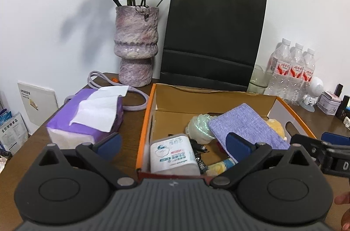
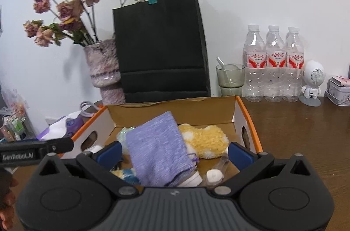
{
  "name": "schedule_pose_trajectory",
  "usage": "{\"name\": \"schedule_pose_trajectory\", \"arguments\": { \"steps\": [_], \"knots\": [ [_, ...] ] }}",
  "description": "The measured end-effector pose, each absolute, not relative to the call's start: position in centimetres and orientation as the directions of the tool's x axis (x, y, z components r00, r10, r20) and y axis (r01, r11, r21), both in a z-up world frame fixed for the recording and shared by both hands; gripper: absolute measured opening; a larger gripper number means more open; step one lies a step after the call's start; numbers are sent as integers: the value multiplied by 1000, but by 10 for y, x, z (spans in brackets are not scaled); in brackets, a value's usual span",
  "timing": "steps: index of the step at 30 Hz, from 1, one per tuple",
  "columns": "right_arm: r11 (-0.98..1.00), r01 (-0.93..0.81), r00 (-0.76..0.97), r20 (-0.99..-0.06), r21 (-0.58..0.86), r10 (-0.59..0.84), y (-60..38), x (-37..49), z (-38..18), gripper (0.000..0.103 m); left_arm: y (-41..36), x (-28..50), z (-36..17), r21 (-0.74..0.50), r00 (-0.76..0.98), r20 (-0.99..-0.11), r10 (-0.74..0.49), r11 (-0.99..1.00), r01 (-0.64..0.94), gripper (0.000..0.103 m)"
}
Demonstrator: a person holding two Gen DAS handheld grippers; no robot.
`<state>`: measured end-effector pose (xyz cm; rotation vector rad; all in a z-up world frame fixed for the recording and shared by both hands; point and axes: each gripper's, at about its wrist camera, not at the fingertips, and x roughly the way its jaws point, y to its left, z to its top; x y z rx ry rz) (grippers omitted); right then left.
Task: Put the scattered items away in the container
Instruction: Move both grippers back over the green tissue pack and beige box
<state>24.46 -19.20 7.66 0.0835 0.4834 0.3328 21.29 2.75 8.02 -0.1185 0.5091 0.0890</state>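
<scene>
Two grippers: the left gripper and the right gripper are both at the near edge of the cardboard box, fingers spread wide and holding nothing.
Left gripper: its blue pads straddle the box's near-left corner, one over the wooden table, the other over the box's contents.
Right gripper: both pads are over the open box, either side of the purple cloth pouch; whether they touch it cannot be told.
Box contents: the pouch lies tilted across a yellow fluffy item and beside a pale green iridescent item; a white tissue packet sits in the near-left corner, next to dark cables; a small white roll lies near the front.
Left of the box: a purple tissue pack with one sheet pulled up, and a lilac cable behind it.
Behind the box: a mottled purple vase of dried roses and a black paper bag against the wall.
Right side: a glass cup, three water bottles, a white robot figurine and a small tin on the table.
</scene>
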Motion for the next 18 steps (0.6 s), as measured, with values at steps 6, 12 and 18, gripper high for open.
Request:
{"name": "schedule_pose_trajectory", "arguments": {
  "steps": [6,12,18],
  "knots": [
    [941,-310,838,-427,139,339,-197,215,77,103,44,181,86,-106,886,-460,54,988,-116,103],
    [945,-301,804,-498,128,324,-197,197,62,103,74,157,78,-104,876,-476,80,984,-147,103],
    [946,-298,760,-568,127,316,-184,190,41,103,99,147,58,-97,852,-515,92,982,-164,103]
  ]
}}
